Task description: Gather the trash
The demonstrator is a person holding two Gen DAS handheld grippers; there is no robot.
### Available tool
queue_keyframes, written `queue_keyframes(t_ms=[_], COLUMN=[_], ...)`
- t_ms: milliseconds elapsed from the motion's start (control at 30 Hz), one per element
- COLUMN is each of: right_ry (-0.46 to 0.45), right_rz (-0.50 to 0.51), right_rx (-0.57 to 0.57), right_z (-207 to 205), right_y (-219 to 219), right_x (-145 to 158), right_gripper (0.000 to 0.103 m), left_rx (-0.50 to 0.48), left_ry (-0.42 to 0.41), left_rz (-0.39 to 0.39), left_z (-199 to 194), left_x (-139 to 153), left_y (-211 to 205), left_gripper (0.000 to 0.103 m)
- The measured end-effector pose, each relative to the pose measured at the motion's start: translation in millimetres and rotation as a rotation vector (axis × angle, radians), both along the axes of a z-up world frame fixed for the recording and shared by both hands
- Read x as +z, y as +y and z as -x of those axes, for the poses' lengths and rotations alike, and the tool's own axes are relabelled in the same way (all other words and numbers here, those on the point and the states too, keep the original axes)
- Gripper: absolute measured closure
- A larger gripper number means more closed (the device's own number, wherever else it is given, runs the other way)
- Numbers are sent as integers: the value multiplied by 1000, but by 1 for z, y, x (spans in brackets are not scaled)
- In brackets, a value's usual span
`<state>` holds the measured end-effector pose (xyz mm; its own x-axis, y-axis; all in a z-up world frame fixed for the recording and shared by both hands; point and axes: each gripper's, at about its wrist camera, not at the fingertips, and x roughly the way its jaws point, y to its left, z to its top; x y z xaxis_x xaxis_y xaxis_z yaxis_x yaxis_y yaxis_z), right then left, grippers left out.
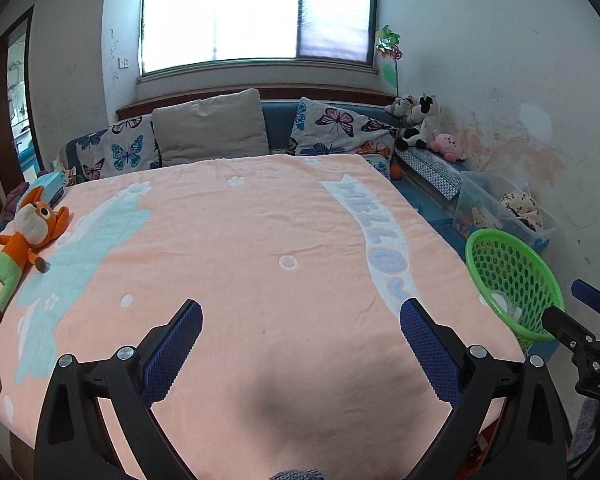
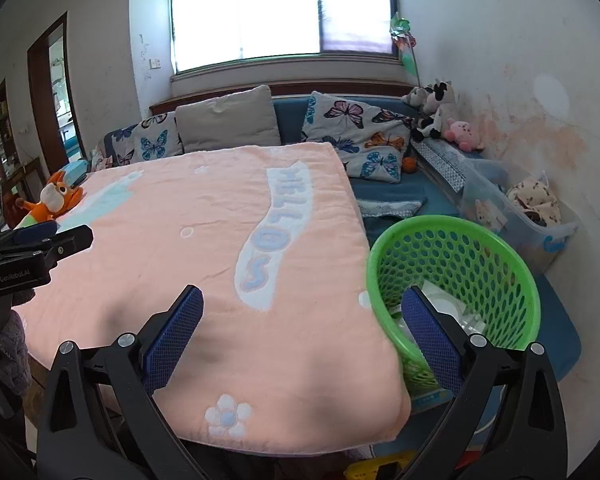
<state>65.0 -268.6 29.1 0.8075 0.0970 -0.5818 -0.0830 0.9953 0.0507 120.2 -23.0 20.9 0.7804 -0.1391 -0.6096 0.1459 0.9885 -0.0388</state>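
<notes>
left gripper (image 1: 300, 322): spread, empty | right gripper (image 2: 302, 310): spread, empty | one green basket (image 2: 500, 248) behind right finger, holding clear plastic trash (image 2: 452, 308) (pieces uncountable) | one fox plush (image 1: 24, 232) far left

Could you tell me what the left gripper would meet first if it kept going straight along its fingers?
Probably the pink blanket: the open left gripper points slightly down over it, with nothing nearer between the fingers, though depth is uncertain.

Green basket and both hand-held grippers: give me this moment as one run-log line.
left hand-held gripper: open, empty | right hand-held gripper: open, empty | green basket: beside table, clear plastic trash inside | pink blanket: no trash seen
</notes>
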Motion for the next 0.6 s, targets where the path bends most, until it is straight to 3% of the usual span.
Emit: queue_keyframes(t_ms=[600], right_ry=[-4], right_rz=[2], right_rx=[14], right_z=[10], right_y=[9], right_x=[-2], right_gripper=[4], left_rx=[33], left_ry=[-47], left_rz=[-18], left_z=[21], left_x=[3], left_y=[-2], left_gripper=[7])
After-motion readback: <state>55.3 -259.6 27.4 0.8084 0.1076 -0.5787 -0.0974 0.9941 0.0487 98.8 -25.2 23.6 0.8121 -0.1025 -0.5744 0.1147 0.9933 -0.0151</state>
